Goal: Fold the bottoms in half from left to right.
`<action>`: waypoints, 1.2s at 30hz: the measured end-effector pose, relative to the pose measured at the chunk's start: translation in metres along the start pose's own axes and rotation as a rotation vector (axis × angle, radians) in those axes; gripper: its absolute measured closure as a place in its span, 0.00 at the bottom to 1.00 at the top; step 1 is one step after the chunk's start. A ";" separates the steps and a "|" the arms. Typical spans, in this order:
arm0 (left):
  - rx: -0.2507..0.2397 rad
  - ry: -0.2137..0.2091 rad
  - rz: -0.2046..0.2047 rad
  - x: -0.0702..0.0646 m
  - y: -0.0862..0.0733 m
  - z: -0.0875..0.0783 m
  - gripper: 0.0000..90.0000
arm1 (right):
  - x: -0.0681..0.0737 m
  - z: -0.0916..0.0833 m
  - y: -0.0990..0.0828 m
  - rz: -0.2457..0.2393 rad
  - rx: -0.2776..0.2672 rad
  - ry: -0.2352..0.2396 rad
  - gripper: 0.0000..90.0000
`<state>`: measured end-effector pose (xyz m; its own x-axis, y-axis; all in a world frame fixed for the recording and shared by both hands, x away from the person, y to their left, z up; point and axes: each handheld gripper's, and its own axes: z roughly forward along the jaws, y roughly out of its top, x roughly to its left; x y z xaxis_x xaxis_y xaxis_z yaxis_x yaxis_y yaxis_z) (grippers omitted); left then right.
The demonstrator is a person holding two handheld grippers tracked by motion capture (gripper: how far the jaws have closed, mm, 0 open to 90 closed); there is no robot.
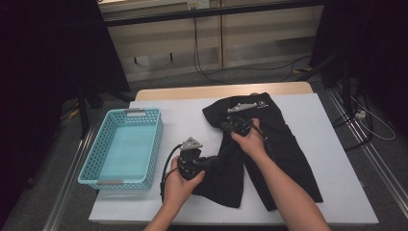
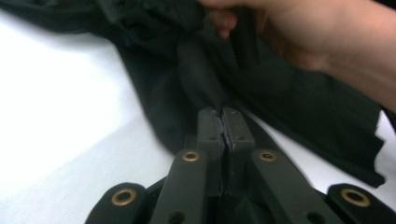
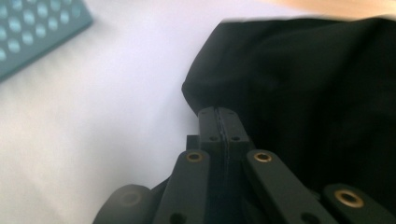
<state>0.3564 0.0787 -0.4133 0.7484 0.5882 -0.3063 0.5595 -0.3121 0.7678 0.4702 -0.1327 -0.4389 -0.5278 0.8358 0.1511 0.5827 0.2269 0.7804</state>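
A black garment [image 1: 288, 149] lies spread on the white table top [image 1: 317, 115]. My left gripper [image 1: 206, 164] is at the garment's near left part. In the left gripper view the left gripper [image 2: 224, 113] is shut on a bunched fold of the black garment [image 2: 201, 79]. My right gripper [image 1: 223, 125] sits farther back, at the garment's left edge. Seen from the right gripper view, the right gripper [image 3: 218, 112] has its jaws together on the edge of the black garment [image 3: 303, 93]. The person's right hand [image 2: 303, 32] rests on the cloth just beyond the left jaws.
A light blue perforated basket [image 1: 91, 179] stands empty at the table's left side; its corner [image 3: 37, 32] shows in the right gripper view. Bare white table lies between basket and garment. Cables trail on the floor behind the table.
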 end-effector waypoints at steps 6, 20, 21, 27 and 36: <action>-0.057 -0.078 0.002 -0.019 0.025 0.009 0.98 | -0.033 -0.044 0.024 0.077 -0.079 -0.035 1.00; -0.129 -0.143 0.115 -0.052 0.070 0.053 0.32 | -0.123 -0.147 0.014 0.290 -0.163 -0.304 0.54; -0.117 -0.129 0.114 -0.046 0.067 0.052 0.30 | -0.119 -0.145 0.007 0.250 -0.145 -0.301 0.50; -0.065 -0.039 0.111 -0.006 0.043 0.037 0.21 | -0.086 -0.129 -0.027 0.139 -0.026 -0.229 0.39; -0.022 0.046 0.100 0.038 0.014 0.013 0.17 | -0.041 -0.126 -0.074 0.036 0.042 -0.134 0.37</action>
<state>0.3977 0.0869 -0.4212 0.7827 0.5887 -0.2020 0.4745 -0.3545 0.8057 0.3707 -0.2464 -0.4264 -0.4200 0.9026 0.0942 0.6265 0.2133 0.7496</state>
